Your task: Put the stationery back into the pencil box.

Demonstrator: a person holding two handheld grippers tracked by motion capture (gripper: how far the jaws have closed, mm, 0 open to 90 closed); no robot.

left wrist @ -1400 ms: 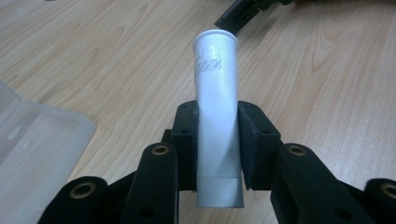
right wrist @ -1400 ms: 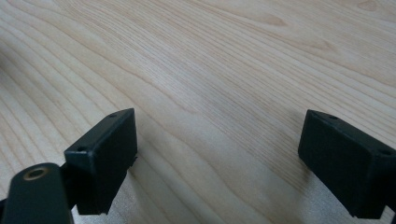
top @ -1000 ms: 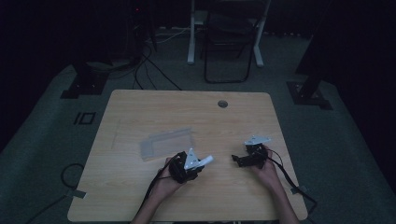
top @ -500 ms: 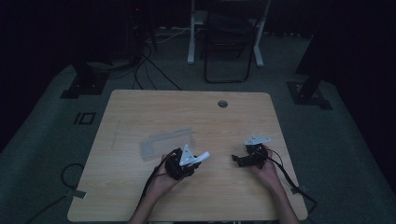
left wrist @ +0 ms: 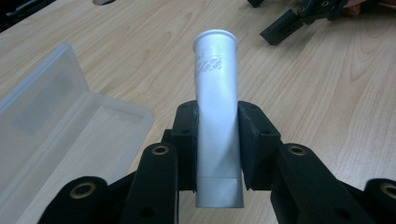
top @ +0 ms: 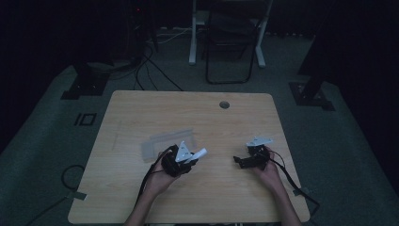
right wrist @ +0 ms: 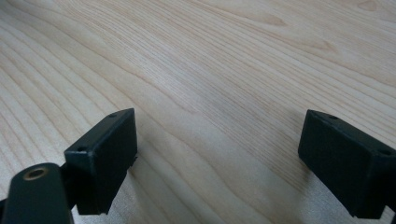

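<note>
Left gripper (left wrist: 215,144) clamps a smooth, seemingly metal tube (left wrist: 215,107); right gripper (right wrist: 219,163) gapes over grained wood.

High view: set above the near edge, facing forward and down over the whole desk (top: 141,113) and the floor beyond. Left gripper view: close and low, facing along the jaws across the desk toward the right hand-held gripper (left wrist: 303,18). Right gripper view: very close over bare desk wood.
</note>
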